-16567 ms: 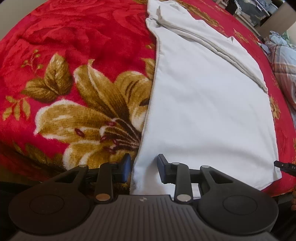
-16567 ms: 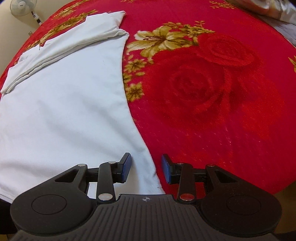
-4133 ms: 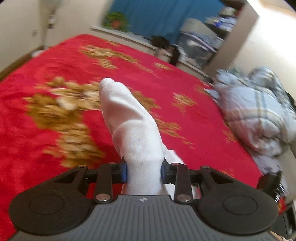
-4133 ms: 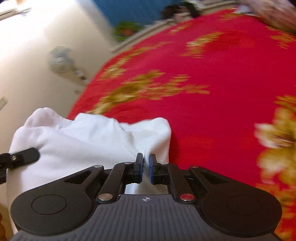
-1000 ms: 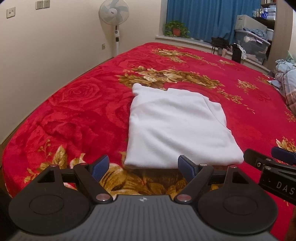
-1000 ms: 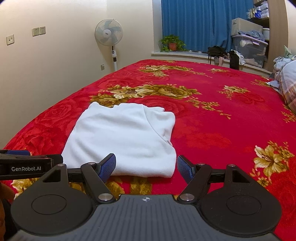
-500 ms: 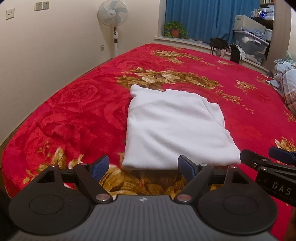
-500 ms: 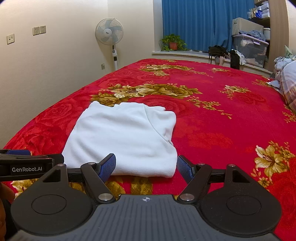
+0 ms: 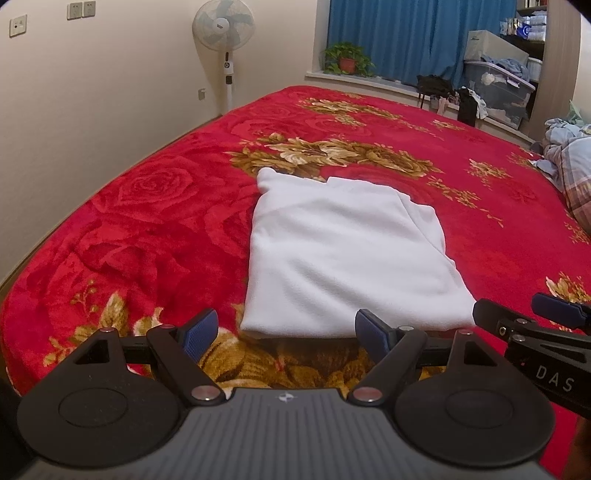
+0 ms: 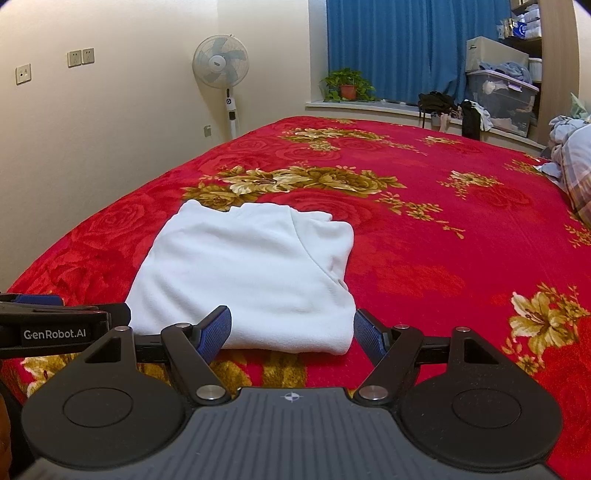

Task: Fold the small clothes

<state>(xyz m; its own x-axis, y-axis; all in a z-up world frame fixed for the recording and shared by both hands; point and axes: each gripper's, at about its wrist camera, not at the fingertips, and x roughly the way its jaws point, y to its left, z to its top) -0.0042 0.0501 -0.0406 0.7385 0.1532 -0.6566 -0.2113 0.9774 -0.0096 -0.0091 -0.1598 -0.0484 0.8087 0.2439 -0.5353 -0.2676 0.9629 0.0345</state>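
A white garment (image 9: pixel 343 254) lies folded into a flat rectangle on the red floral blanket (image 9: pixel 147 221); it also shows in the right wrist view (image 10: pixel 247 273). My left gripper (image 9: pixel 286 330) is open and empty, just short of the garment's near edge. My right gripper (image 10: pixel 291 328) is open and empty, also at the near edge, toward the garment's right corner. Each gripper shows at the side of the other's view: the right one (image 9: pixel 532 332) and the left one (image 10: pixel 55 325).
A standing fan (image 9: pixel 223 33) is by the left wall. A potted plant (image 9: pixel 347 59) sits on the sill under blue curtains. Storage boxes (image 9: pixel 495 81) stand at the back right. A crumpled plaid quilt (image 9: pixel 572 170) lies at the bed's right edge.
Both grippers have stayed open and shifted only slightly nearer the folded garment. The garment has not moved.
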